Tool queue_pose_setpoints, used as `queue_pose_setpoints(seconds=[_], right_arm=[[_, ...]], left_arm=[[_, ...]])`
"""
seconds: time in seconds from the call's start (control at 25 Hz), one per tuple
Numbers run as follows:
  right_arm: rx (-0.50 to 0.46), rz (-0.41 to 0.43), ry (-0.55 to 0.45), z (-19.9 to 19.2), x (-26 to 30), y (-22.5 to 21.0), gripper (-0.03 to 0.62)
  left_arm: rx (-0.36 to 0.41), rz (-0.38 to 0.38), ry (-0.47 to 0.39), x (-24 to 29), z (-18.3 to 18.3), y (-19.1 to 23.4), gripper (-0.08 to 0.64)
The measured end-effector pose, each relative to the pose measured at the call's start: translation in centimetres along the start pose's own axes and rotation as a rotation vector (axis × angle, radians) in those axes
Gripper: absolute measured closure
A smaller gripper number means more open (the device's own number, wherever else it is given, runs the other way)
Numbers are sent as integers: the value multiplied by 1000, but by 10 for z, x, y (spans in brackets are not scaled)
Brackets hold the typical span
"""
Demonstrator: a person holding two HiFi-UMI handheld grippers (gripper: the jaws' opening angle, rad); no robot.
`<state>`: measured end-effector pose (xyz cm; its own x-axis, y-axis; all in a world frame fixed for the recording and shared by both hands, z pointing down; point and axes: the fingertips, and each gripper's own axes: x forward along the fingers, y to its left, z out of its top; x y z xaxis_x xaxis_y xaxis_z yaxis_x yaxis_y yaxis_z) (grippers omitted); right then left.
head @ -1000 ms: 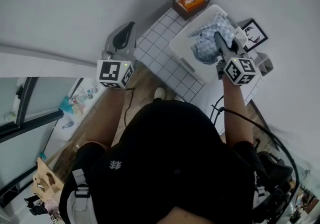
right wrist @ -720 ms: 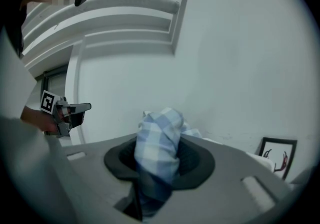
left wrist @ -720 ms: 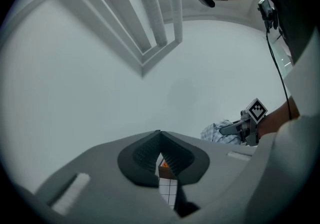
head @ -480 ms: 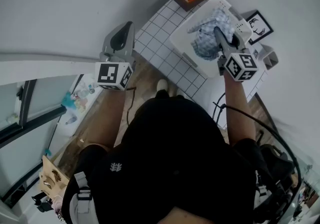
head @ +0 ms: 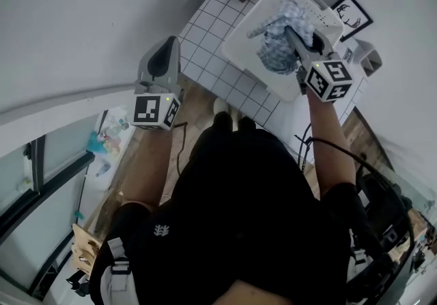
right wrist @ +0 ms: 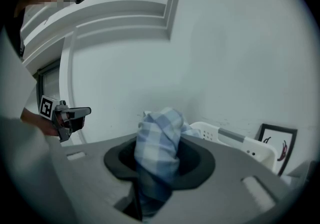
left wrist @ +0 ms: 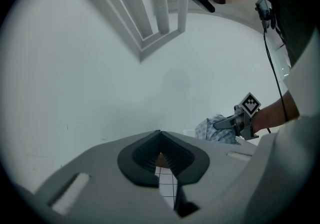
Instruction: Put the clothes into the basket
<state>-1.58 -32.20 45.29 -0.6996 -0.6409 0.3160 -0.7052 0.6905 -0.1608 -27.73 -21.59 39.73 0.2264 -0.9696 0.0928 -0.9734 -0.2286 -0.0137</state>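
We see soft woven cloth in the blue-and-white checked garment [head: 273, 54] at the upper right of the head view, crumpled and matt. The basket [head: 235, 51] around it looks like smooth white plastic with a faint sheen. The table [head: 205, 44] top reads as white tile, smooth, with thin dark grout lines. The left gripper [left wrist: 161, 155] and right gripper [right wrist: 157, 140] have matt grey plastic bodies and darker ribbed pads [left wrist: 137, 160]. The floor [head: 198, 102] near the frame's middle looks like wood planks. The person's top [head: 252, 215] is matt black cloth.
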Motion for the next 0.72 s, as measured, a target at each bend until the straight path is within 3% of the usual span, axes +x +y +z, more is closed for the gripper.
queue_pose_setpoints(seconds=[0.32, 0.72], right_arm=[[8, -8, 48, -10, 10, -8, 454], [20, -26, 102, -25, 19, -15, 445]], left_arm=[[-22, -49, 53, 17, -35, -12, 554], [-44, -51, 92, 21, -58, -10, 554]])
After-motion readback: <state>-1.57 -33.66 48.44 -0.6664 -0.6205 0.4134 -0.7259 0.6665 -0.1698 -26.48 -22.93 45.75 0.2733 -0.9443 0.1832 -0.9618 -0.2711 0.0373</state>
